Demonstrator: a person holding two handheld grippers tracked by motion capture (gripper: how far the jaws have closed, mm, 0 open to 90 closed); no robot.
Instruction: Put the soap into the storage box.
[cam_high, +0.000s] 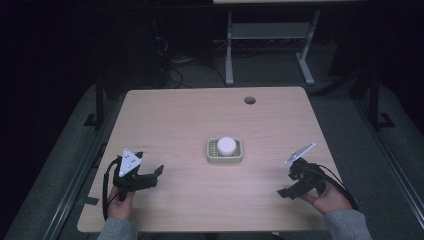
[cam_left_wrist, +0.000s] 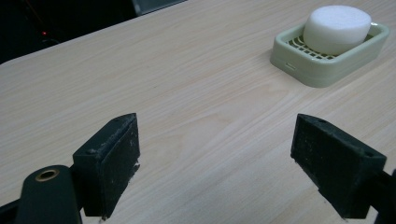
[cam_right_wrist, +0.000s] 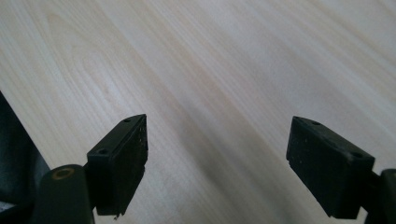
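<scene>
The light wood table (cam_high: 190, 200) took up most of what you looked down on, a small round hole (cam_high: 249, 100) near its far edge, with dark floor and the legs of a second desk (cam_high: 270, 45) beyond it. Near the middle of the tabletop sat a pale green slatted soap dish (cam_high: 211, 155), and on it rested a white round puck of soap (cam_high: 226, 145), upright and inside the dish's rim.

You held the left gripper (cam_high: 150, 175) low over the near left part of the table, well apart from the dish. In the left gripper view its jaws stood spread wide with only bare wood between them, and the dish (cam_left_wrist: 327, 74) with the soap (cam_left_wrist: 337, 28) lay ahead and off to the upper right.

Your right gripper (cam_high: 290, 186) sat over the near right part of the table, also well apart from the dish. The right gripper view showed its jaws spread wide above bare wood grain (cam_right_wrist: 210, 84), holding nothing.
</scene>
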